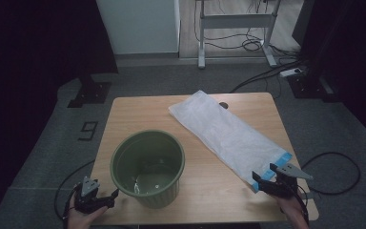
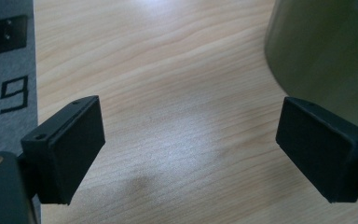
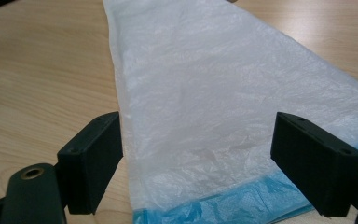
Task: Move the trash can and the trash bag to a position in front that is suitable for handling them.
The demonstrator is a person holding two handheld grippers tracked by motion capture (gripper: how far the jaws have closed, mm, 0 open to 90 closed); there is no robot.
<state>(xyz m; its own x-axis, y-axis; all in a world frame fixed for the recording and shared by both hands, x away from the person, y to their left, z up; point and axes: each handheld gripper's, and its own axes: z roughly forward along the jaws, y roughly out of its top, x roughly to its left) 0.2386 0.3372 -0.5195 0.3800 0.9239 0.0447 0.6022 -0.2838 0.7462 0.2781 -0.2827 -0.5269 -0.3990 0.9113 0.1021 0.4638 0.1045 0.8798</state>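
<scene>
A wooden tabletop (image 1: pixel 133 112) is carrying a flat white plastic bin liner (image 1: pixel 224 133) with a blue band at its near end, lying diagonally across the right half. A green waste bin (image 1: pixel 147 167) is standing upright and unlined near the front left, apart from the liner. The right tool (image 1: pixel 272 183) is hovering at the liner's blue end, jaws spread wide with the edge between them but not yet pinched. The left tool (image 1: pixel 106 198) is waiting just beside the bin, jaws wide over bare wood, holding nothing. Judging from this, lining the bin is only starting: gripping, opening and fitting the liner are all left.
</scene>
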